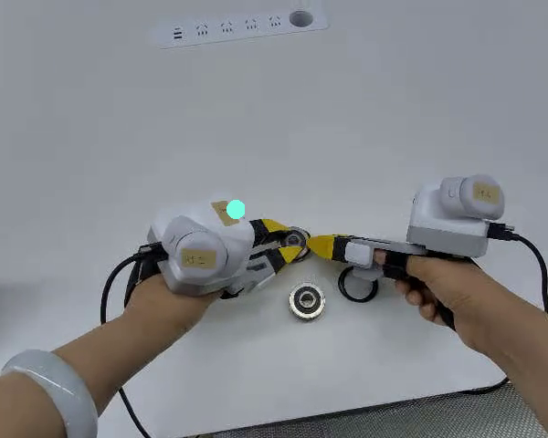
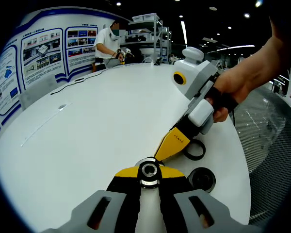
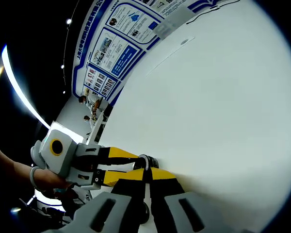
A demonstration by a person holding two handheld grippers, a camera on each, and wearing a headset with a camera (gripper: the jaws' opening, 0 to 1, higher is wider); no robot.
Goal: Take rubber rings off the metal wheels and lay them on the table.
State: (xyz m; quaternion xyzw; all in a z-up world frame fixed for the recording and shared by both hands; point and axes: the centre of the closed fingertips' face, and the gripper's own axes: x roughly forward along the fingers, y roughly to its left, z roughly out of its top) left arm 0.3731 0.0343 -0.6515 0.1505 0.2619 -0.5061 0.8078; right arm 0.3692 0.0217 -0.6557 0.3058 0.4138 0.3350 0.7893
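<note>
**ENTRY: held wheel [image 2: 149,171]**

**Loc.:** In the air, low over the table [image 1: 256,137] and near its front edge, between your two tools.

**Grip:**
- Your L gripper [image 1: 288,243] has its jaws clamped on the wheel from both sides.
- Your R gripper [image 3: 146,171] has its jaws together, tips right at the wheel's rim.
- Can't tell whether any rubber is caught between the R tips.

**Look:**
- Small round disc, bright metal w/ a dark bore.
- Its rim is mostly hidden by the yellow jaw tips, so can't confirm a ring is on it.

**Also on table:**
- second wheel [image 1: 306,300], lying flat just in front of the tools, dark band round its outside. Prob. not yet stripped.
- loose ring [image 1: 358,286], black, lying flat beneath your R gripper, just beside the second wheel but apart from it.

**Risks (est.):**
1. **R tips slip.** They have v. little purchase at the rim. Pull w/o a real bite and the rubber likely snaps back on.
2. **Wheel twists out of L jaws.** A sideways tug from the R could lever it loose. It would drop, maybe strike the second wheel, or roll twd the front edge.
3. **Ring flicks away.** Stretched rubber let go suddenly may spring off the table instead of landing flat.
4. **Loose ring knocked.** Your R gripper hangs right over it, so dipping that hand could shove it.
</note>
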